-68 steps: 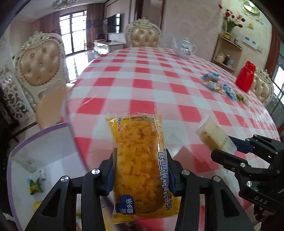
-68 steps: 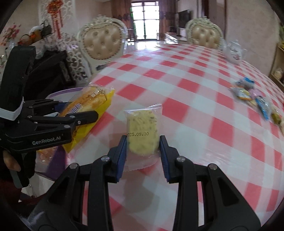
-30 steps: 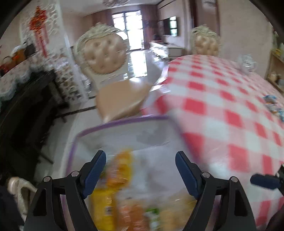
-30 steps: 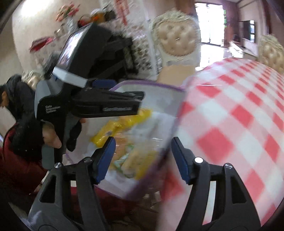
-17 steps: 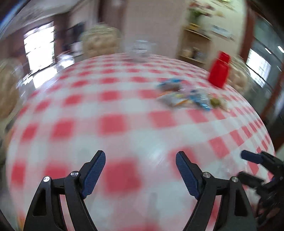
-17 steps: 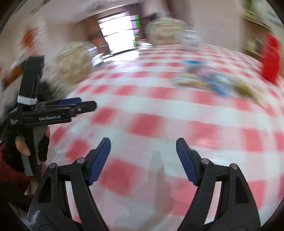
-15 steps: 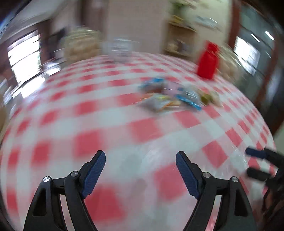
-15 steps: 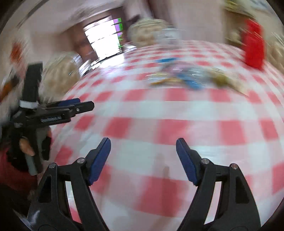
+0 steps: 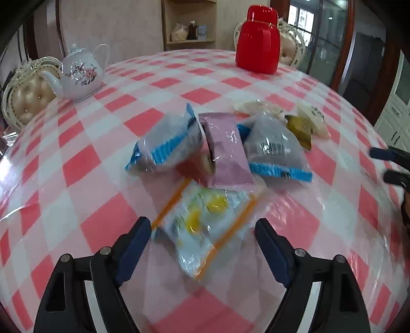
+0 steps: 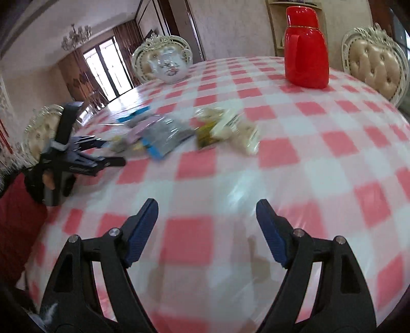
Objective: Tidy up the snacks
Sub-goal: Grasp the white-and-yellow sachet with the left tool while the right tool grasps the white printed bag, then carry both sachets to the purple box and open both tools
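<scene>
A pile of wrapped snacks lies on the red-and-white checked table. In the left wrist view my open left gripper [image 9: 202, 230] straddles a clear packet with yellow sweets and orange edges [image 9: 205, 222]. Behind it lie a pink packet [image 9: 226, 151], two blue-edged grey packets [image 9: 166, 143] [image 9: 275, 148], an olive packet [image 9: 299, 128] and pale packets [image 9: 314, 116]. My right gripper [image 10: 206, 217] is open and empty over bare cloth, well short of the pile [image 10: 179, 130]. The left gripper also shows in the right wrist view [image 10: 110, 153].
A red thermos [image 9: 257, 39] [image 10: 306, 46] stands at the far side of the table. A white floral teapot [image 9: 79, 73] [image 10: 170, 65] stands at the far left. Padded chairs [image 10: 376, 59] ring the table. A shelf unit [image 9: 189, 24] stands against the wall.
Both grippers let go of their snacks into the bag beside the table, then swung back over the table. The left now reaches the snack pile; the right trails behind.
</scene>
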The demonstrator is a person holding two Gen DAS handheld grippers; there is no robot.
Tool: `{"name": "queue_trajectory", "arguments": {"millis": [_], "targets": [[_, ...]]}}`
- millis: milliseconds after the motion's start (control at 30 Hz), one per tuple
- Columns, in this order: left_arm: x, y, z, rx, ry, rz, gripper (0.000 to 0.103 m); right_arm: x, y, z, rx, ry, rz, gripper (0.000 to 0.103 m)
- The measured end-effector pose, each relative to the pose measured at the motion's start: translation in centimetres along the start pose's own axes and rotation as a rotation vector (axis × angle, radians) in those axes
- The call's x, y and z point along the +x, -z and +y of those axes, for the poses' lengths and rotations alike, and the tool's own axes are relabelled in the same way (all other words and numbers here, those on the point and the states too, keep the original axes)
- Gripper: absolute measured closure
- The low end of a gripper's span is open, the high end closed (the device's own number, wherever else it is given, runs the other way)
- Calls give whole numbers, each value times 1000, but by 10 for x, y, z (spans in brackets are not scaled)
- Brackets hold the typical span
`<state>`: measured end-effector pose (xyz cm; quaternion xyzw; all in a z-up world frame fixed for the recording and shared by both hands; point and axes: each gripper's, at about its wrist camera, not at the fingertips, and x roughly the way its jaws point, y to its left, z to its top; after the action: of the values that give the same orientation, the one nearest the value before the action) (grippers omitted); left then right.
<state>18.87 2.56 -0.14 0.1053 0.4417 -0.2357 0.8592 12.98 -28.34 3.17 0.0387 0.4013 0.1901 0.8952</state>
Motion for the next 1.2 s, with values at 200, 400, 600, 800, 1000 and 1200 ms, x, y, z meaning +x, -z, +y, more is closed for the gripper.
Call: {"name": "queue_trajectory", "arguments": {"millis": [200,400,600,800,1000,1200], "targets": [[-8,-1,3,-73,-18,-71,80,52,-40,-28,51,42,57,22],[-27,10,-10,-86,2,-112,80,74,-66,-38,230,-64,42,17],[-33,16,-26,-100,13,-136,80,84,-72,-21,173,85,43,42],[-48,28,-44,-109,9,-176,80,40,-48,-6,139,108,-10,60],[-67,44,-70,-121,-13,-205,80,-4,-5,22,177,-9,-76,60],[-87,68,-93,-181,-67,-219,80,-18,36,59,195,-65,-70,60]]}}
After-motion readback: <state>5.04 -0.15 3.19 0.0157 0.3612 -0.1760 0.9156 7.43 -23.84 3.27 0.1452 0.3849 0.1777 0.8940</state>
